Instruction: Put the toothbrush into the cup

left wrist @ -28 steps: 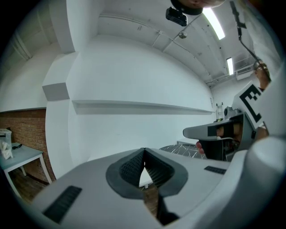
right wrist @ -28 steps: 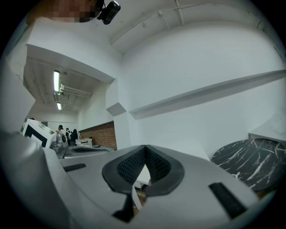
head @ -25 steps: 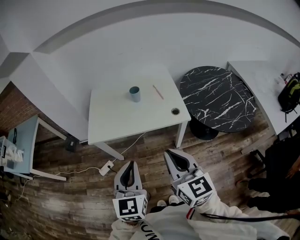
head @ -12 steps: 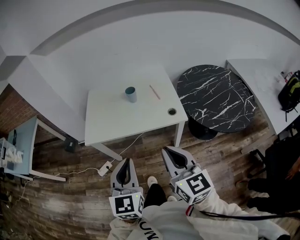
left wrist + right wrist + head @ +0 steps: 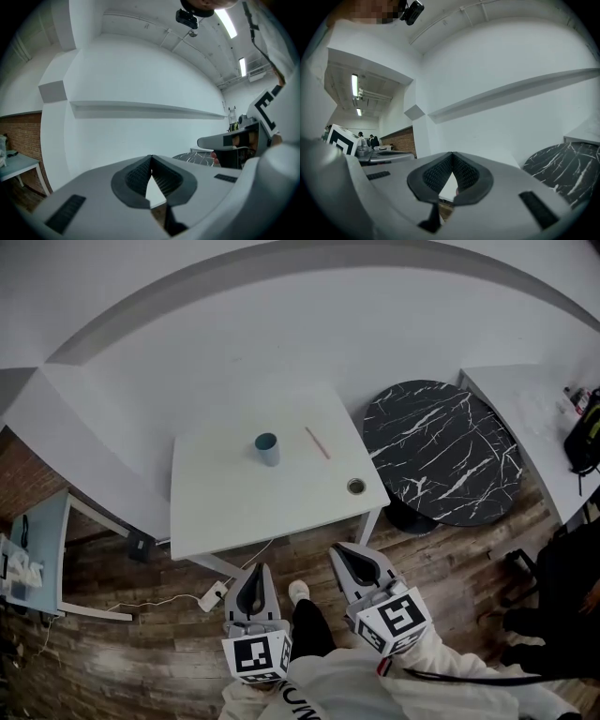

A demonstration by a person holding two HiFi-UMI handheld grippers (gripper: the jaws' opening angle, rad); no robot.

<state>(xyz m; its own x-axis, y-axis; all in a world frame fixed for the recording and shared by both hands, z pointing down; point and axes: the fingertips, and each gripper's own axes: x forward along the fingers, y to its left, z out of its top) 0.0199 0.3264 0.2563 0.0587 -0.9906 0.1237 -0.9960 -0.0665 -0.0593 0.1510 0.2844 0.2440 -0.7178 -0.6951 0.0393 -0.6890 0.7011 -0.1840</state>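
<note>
A blue-grey cup (image 5: 267,448) stands upright near the middle of the white square table (image 5: 225,502). A thin pink toothbrush (image 5: 317,442) lies flat on the table to the cup's right. My left gripper (image 5: 253,579) and right gripper (image 5: 352,557) hang side by side over the wooden floor, short of the table's near edge, both pointing at the table. Each is shut with its tips touching and nothing between them. In the left gripper view the left gripper (image 5: 151,157) faces a white wall; the right gripper (image 5: 453,154) sees the same wall.
A round black marble table (image 5: 441,463) stands right of the white table. A small round dish (image 5: 355,487) sits at the white table's near right corner. A power strip (image 5: 212,595) and cable lie on the floor by the table leg. A light blue side table (image 5: 37,540) is at the far left.
Both grippers have moved toward the white table, which now sits lower and nearer in the head view. A dark trouser leg and shoe now show between the grippers. Jaws stay shut.
</note>
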